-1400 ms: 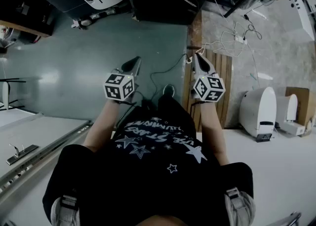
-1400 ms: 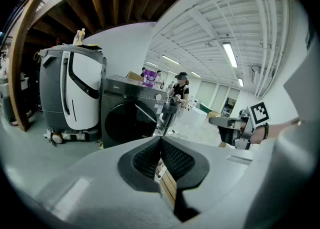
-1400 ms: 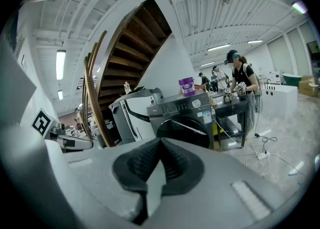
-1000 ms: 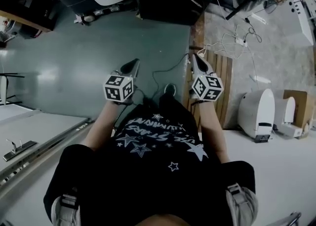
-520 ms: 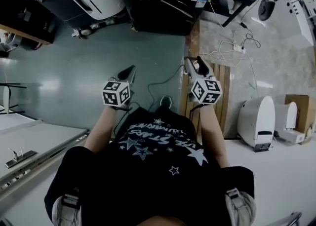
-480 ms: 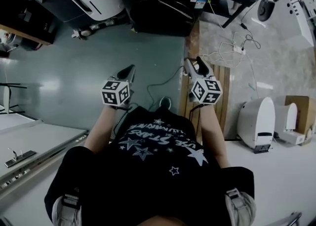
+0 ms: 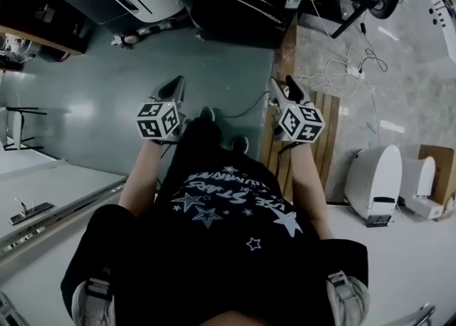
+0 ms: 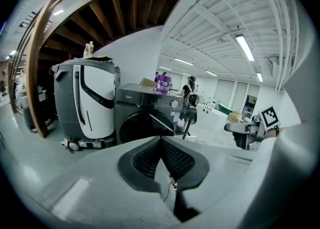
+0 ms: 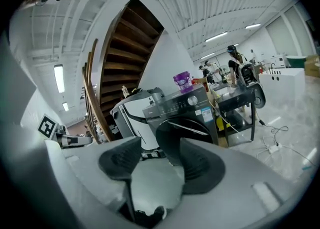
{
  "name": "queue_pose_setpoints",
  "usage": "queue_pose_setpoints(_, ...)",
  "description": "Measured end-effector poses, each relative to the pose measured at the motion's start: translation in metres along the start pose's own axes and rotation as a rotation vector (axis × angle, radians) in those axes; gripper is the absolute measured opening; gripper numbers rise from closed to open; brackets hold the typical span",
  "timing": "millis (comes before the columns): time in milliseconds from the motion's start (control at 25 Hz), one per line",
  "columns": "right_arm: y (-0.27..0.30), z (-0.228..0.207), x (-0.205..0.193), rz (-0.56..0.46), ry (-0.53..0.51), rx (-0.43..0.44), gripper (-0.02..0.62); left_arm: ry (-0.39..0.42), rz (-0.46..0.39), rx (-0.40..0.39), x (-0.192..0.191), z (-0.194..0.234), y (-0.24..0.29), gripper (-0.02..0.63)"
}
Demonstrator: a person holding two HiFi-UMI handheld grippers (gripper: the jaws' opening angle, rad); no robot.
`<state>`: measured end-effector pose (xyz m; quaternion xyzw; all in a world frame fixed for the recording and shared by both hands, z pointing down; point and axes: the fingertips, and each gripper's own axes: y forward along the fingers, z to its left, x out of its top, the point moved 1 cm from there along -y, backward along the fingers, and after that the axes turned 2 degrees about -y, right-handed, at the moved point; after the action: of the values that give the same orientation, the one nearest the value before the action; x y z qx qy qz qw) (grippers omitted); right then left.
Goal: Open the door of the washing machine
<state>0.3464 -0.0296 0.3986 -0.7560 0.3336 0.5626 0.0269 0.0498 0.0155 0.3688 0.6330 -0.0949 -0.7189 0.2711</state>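
Dark grey washing machine (image 9: 192,105), round door (image 9: 187,129) shut, purple tub (image 9: 181,80) on top

A glossy grey-green floor (image 7: 92,68) meets pale stone tiles (image 7: 406,82) strewn with white cables (image 7: 349,68), a wooden slat board (image 7: 324,139) along the seam, while a dark wooden staircase (image 9: 125,58) rises under a white ribbed ceiling (image 8: 210,28) with strip lights (image 8: 244,47).
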Motion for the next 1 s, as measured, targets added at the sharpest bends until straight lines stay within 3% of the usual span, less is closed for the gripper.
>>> queue_pose_setpoints(240,0.015,-0.009,-0.01,0.044,0.025,0.01,0.245,0.027,0.013,0.003,0.008,0.001,0.022,0.011)
queue_pose_setpoints(480,0.057,-0.025,0.005,0.063,0.008,-0.015,0.245,0.068,0.03,-0.019,0.02,0.015,0.066,0.011)
queue_pose_setpoints(840,0.168,-0.069,0.038,0.121,-0.05,-0.09,0.245,0.075,0.078,-0.104,0.053,0.054,0.198,0.011)
queue_pose_setpoints(1000,0.227,-0.097,0.047,0.195,-0.136,-0.141,0.245,0.072,0.109,-0.15,0.073,0.068,0.258,0.011)
